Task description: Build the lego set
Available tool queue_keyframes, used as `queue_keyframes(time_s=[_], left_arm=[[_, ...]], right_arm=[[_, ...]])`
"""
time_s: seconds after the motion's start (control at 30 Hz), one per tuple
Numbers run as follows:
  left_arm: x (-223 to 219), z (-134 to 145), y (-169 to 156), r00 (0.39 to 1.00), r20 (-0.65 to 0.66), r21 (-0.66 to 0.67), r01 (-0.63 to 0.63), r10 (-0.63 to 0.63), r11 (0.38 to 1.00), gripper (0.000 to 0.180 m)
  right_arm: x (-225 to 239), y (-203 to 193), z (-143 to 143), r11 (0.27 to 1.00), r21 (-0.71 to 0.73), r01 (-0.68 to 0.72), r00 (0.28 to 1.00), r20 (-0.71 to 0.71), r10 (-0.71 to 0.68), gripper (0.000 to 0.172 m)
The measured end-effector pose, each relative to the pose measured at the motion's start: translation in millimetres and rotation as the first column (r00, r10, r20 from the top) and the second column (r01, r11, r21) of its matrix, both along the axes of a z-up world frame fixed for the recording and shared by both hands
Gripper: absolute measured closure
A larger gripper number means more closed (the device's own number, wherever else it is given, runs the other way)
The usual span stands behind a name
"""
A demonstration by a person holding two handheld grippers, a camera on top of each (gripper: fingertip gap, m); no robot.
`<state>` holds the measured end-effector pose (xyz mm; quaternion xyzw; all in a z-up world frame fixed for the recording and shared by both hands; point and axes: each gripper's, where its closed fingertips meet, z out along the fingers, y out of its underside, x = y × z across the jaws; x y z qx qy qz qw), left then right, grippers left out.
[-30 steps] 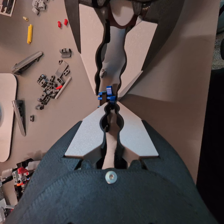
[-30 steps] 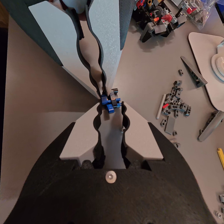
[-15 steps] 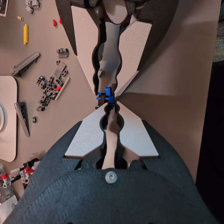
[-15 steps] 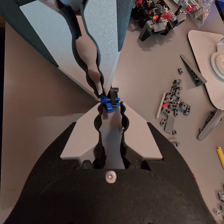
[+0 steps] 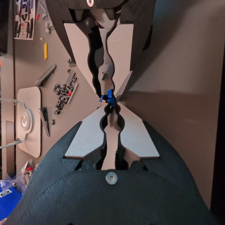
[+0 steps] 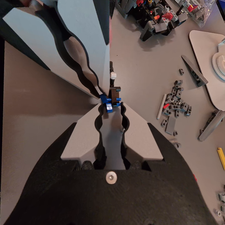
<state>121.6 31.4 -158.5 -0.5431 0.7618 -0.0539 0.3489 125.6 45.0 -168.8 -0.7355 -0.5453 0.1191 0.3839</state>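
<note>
My left claw (image 5: 111, 105) is drawn narrow, its tips pinched on a small blue-and-black brick assembly (image 5: 109, 98) held above the grey table (image 5: 170, 121). My right claw (image 6: 110, 105) stands wider. Its right tip touches a blue pin on the black part, and its left tip lies by the blue piece, but I cannot tell whether it truly presses.

The right wrist view alone shows the black beam (image 6: 115, 95) of the assembly, with a thin black rod and a white piece (image 6: 113, 75) rising beyond it, and a half-built model (image 6: 161, 23) at the far right. The left wrist view alone shows a printed sheet (image 5: 25, 18) at the far left and a blue box (image 5: 7, 197) at the near left. Both views show the heap of grey pieces (image 5: 63, 96) and the yellow bar (image 5: 45, 51).

The sheet and the box carry print; it is too blurred to read.
</note>
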Motion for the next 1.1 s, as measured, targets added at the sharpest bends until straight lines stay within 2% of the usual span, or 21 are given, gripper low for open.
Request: queue_keyframes(time_s=[0.03,0.13,0.33,0.5,0.57,0.7,0.9,1.1], left_arm=[[-0.4,-0.1,-0.1,1.0,0.011,0.015,-0.004,0.004,1.0,0.174],[-0.7,3.4,0.7,0.999,0.041,0.073,-0.005,0.002,0.997,0.171],[-2.7,8.8,0.2,0.998,0.059,0.107,-0.001,-0.006,0.994,0.165],[-2.9,2.3,3.2,1.0,-0.016,0.136,0.019,-0.017,0.991,0.155],[-0.8,1.7,7.1,0.999,-0.039,0.144,0.02,-0.014,0.989,0.156],[0.0,-4.5,9.1,0.995,-0.099,0.054,0.019,-0.014,0.998,0.159],[0.0,-7.7,8.3,0.993,-0.114,-0.127,0.013,-0.028,0.992,0.158],[-1.9,-9.7,7.7,0.99,-0.136,-0.215,0.018,-0.048,0.977,0.157]], right_arm=[[-0.2,0.1,0.0,1.0,0.0,0.001,1.0,0.001,-0.001,0.146],[-1.0,0.0,0.0,1.0,0.003,0.001,1.0,0.002,-0.001,0.146],[-1.8,0.3,0.1,1.0,0.005,0.003,1.0,0.002,-0.003,0.146],[-2.3,0.3,0.1,1.0,0.009,0.001,1.0,0.003,-0.002,0.146],[-2.5,0.3,0.1,1.0,0.009,0.001,1.0,0.003,-0.001,0.146],[-2.8,0.3,0.2,1.0,0.012,0.0,1.0,0.005,0.0,0.146],[-3.5,0.5,0.2,1.0,0.005,0.003,1.0,0.001,-0.003,0.145],[-4.3,0.5,0.6,1.0,-0.021,0.006,1.0,-0.016,-0.006,0.146]])
